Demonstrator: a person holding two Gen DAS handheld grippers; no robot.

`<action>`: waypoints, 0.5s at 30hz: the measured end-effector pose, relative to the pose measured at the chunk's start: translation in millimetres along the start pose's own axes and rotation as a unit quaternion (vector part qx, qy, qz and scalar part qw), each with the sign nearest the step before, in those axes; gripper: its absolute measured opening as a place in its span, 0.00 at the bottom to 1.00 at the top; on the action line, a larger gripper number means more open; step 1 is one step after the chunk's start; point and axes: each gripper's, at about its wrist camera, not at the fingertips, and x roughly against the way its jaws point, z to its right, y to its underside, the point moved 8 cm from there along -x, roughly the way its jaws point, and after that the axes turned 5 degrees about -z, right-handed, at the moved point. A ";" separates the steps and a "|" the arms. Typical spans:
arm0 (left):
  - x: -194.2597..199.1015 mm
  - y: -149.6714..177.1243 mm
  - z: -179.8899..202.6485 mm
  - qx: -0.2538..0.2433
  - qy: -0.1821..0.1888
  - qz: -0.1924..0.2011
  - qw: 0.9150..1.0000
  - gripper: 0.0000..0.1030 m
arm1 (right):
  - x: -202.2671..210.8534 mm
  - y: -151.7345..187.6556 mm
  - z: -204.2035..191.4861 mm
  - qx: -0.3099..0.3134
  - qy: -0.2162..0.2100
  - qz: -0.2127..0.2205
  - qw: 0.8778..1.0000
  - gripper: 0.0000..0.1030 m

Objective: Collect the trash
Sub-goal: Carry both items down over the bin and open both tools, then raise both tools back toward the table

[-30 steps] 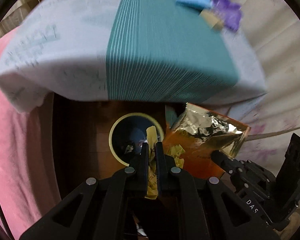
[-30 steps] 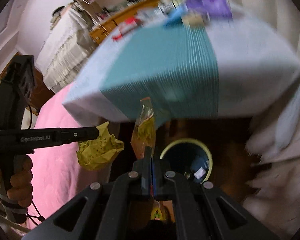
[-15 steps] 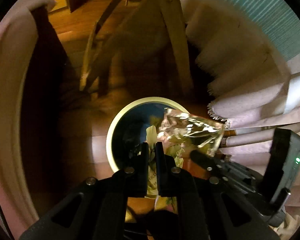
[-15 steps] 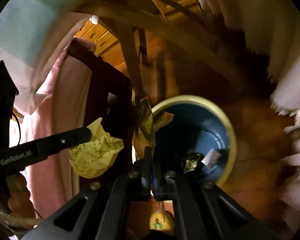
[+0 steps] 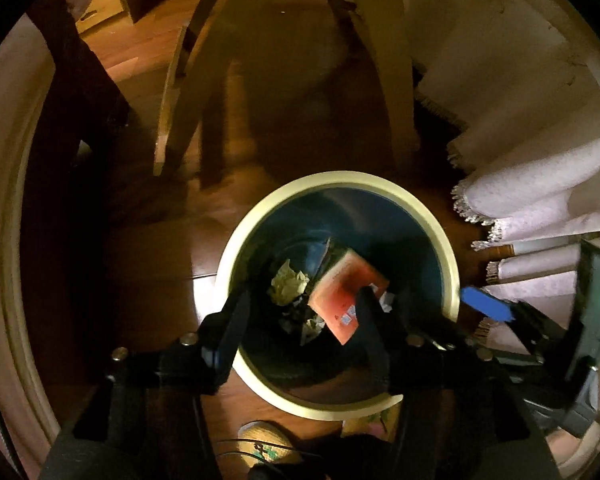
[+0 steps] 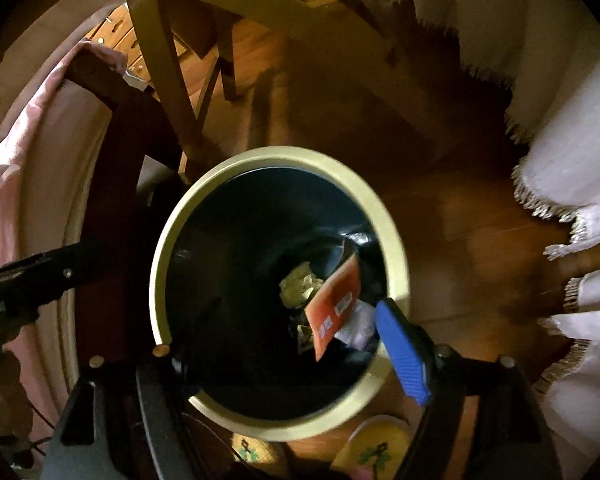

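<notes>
Orange wrapper [image 5: 342, 294] inside bin [image 5: 428, 216] (dark interior), below spread fingers [image 5: 236, 320]

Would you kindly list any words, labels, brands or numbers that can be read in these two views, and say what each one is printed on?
None can be read.
orange wrapper in the bin: small pale label patches near its lower edge, too blurred to read.
left gripper arm, in the right wrist view: any lettering is too dark to make out.
right gripper: no marking shows.

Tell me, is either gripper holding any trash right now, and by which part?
Nothing is held. Both the left gripper and right gripper are open above the bin; the orange wrapper lies inside.
</notes>
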 end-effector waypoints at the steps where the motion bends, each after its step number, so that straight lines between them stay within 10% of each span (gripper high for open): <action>1: 0.3 1.0 -1.8 0.001 -0.001 0.000 1.000 0.52 | 2.6 1.8 -2.3 0.003 0.005 0.001 1.000 0.75; 15: 113.6 14.3 -8.2 0.022 0.002 0.006 1.000 0.53 | 105.2 -9.5 -44.1 -0.013 0.022 0.007 1.000 0.75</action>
